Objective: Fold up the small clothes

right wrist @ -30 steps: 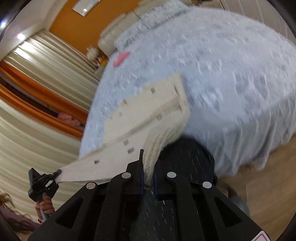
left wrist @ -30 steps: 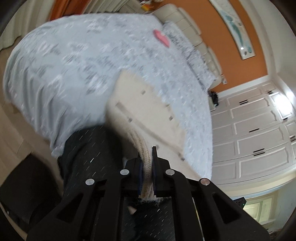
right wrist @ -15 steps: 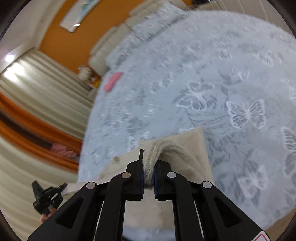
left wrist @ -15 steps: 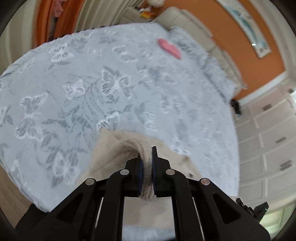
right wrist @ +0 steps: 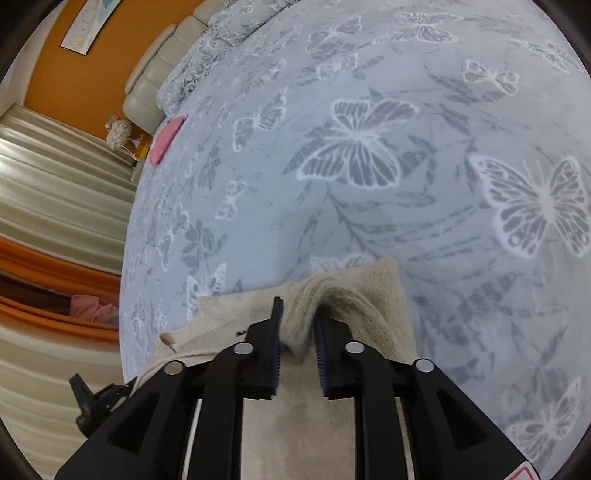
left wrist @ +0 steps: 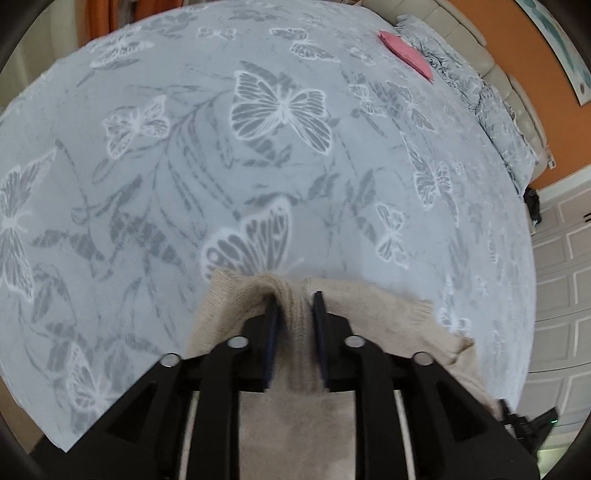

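a bed is filling most of both views, and its pale blue-grey bedspread (left wrist: 258, 166) is showing a print of white and grey butterflies and leaves. a padded cream headboard (right wrist: 155, 85) is running along the far end of the bed, with pillows (left wrist: 491, 110) in the same print lying against it. behind that, an orange wall (right wrist: 51, 77) is carrying a long pale picture (right wrist: 86, 24). cream curtains (right wrist: 55, 192) with orange bands are hanging down one side of the room, and white panelled cupboard doors (left wrist: 561, 280) are lining the other side. even, soft light is falling across the bedspread.
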Motion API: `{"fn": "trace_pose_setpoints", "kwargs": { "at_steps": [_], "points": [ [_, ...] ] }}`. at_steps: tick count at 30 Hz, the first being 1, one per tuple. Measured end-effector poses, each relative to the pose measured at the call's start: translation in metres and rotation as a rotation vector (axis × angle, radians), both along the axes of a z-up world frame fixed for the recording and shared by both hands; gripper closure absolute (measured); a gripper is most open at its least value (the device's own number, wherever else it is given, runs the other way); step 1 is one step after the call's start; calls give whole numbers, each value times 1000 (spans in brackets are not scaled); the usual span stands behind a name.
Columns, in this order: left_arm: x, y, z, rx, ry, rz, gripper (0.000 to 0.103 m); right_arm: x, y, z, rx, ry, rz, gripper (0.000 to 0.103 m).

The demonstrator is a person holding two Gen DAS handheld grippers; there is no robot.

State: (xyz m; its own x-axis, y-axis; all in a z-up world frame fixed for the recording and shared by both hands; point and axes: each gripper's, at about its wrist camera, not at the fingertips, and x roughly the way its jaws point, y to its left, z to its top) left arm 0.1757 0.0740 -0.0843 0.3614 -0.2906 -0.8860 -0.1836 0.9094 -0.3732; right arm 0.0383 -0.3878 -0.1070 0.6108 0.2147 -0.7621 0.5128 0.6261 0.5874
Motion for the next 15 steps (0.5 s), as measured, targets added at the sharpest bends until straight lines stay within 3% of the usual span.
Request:
{"fn": "trace_pose_setpoints", "kwargs": {
  "at_steps": [2,3,4,7,9,13,15],
  "points": [
    [-10,-1,14,50,-59,2,49,-4,1,13,-11,-47,-10,61],
    [-16,-1,22,67,-86,7,41,-13,3,26,-63,-76,-40,38],
    [-26,1,35,84,-145,17,31,-21,3,35,-103,-105,-64,28],
    [-45,4,54,99,-249,0,17,-40,6,50,-166,-160,-71,28],
    [-51,2,54,123,-262,-33,17,-48,9,42,-185,-113,-35,28],
    [-39,2,25,198,-177,-75,19,-50,15,18,-231,-5,15,28],
    [-36,3,9,199,-131,-92,38,-47,17,7,-251,33,28,28]
  ]
}}
